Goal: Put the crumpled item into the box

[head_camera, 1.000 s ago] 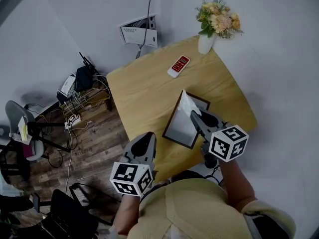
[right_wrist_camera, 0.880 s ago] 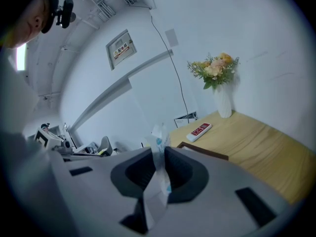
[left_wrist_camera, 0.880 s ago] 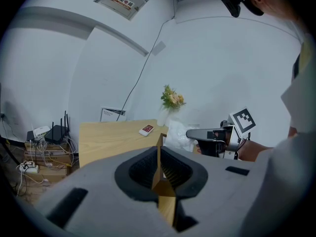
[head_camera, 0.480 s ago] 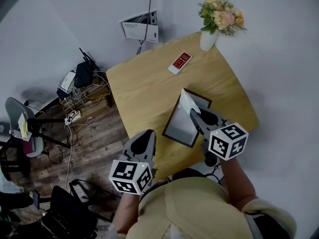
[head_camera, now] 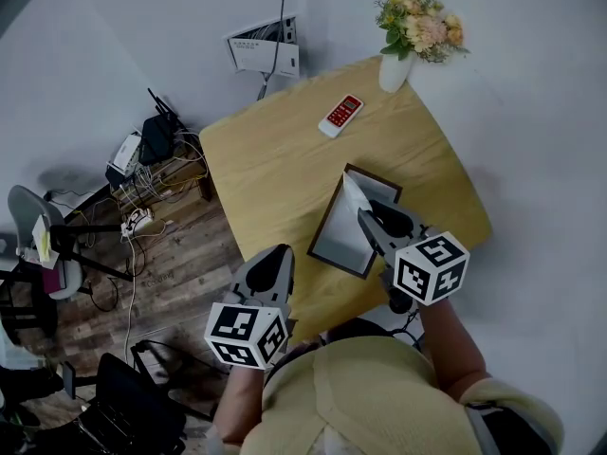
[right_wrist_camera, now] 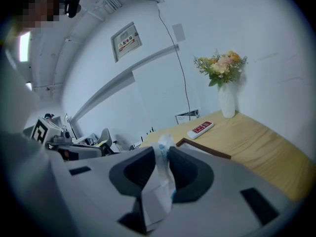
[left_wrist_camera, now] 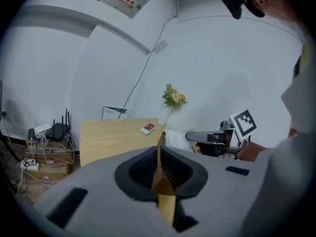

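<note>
The crumpled white item (right_wrist_camera: pixel 160 179) is pinched between the fingers of the right gripper (head_camera: pixel 368 221), which hangs just over the dark-rimmed box (head_camera: pixel 327 212) on the wooden surface (head_camera: pixel 275 159). It appears not yet released; lowering and letting go are left. The left gripper (head_camera: pixel 273 259), at eight o'clock from the box, has its fingers pressed together on nothing.

A remote (head_camera: pixel 340 116) lies near a flower vase (head_camera: pixel 395 72) on the table (head_camera: pixel 266 169).
</note>
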The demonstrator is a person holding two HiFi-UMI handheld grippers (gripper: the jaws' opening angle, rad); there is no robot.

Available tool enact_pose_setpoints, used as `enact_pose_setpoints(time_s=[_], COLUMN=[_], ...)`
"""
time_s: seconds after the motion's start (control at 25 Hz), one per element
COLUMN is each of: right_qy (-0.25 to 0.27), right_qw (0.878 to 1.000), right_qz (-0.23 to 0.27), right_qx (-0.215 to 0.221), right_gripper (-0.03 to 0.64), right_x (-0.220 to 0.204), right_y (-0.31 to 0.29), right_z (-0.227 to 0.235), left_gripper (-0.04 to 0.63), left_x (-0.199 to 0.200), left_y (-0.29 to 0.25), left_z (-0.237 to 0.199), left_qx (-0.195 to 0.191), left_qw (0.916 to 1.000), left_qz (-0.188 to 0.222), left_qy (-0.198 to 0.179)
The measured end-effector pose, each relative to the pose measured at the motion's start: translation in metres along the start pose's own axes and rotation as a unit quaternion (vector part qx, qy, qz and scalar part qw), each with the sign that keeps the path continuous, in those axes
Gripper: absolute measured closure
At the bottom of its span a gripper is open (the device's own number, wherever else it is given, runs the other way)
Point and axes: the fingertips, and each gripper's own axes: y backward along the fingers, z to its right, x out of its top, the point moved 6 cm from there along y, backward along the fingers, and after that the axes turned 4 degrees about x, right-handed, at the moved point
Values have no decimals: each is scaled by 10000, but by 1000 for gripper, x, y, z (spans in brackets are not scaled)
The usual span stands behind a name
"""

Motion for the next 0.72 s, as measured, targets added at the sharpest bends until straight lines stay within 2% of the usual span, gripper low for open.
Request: enact_pose_setpoints(time_s=[0.12, 0.72], right_qy=[48, -11], right_qw=[10000, 9997], right_qz=[-32, 198], right_qx=[8, -158], right_gripper=[524, 523], right_x=[-1, 1], right_y=[1, 17], right_z=[-1, -5], left_gripper=[560, 560], left_x=[-1, -2], left_y=[0, 9], left_z=[0, 4], left_qx=[-16, -70], left_qw=[10000, 9999], left_qz=[7, 69], left_qy=[16, -26])
